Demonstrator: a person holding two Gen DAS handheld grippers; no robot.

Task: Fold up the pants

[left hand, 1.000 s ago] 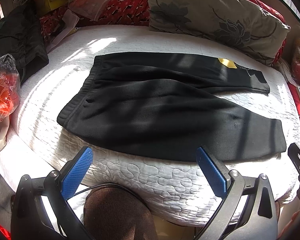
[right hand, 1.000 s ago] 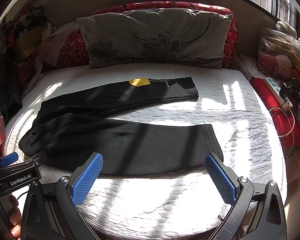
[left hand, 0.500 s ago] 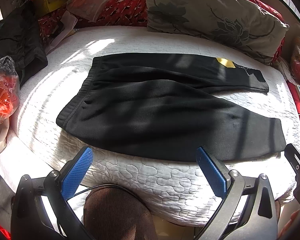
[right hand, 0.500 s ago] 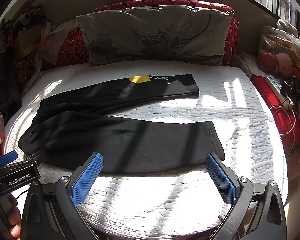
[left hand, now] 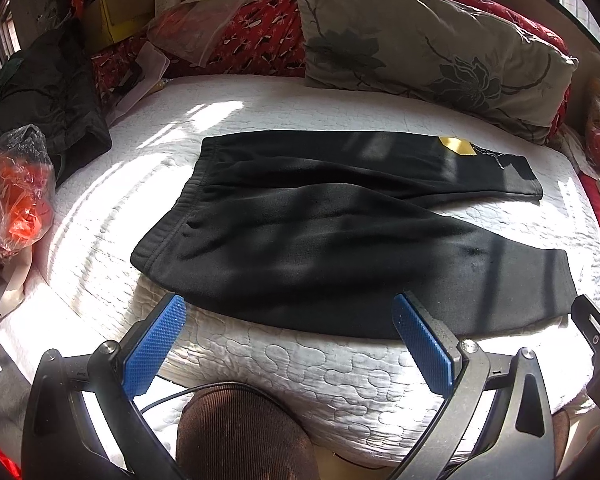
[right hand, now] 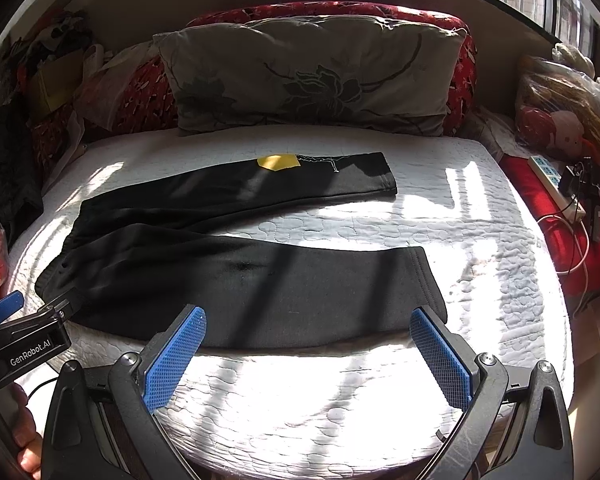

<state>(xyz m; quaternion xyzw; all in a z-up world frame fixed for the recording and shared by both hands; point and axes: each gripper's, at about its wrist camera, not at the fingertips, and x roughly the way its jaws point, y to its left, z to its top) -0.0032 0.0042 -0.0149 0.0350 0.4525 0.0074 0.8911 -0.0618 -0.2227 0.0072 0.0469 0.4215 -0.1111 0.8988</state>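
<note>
The left gripper (left hand: 288,312) has its blue-padded fingers (left hand: 156,344) spread wide, holding nothing, poised over the bed's near edge. The right gripper (right hand: 308,320) is likewise spread wide and empty, level beside it at the same edge. A hand (right hand: 26,440) grips the left gripper's handle.

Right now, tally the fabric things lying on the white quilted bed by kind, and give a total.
Black sweatpants with a yellow patch: 1
Grey floral-print pillow: 1
Red patterned cushion behind the pillow: 1
Total: 3
Neither open claw, left or right, touches any of them.
</note>
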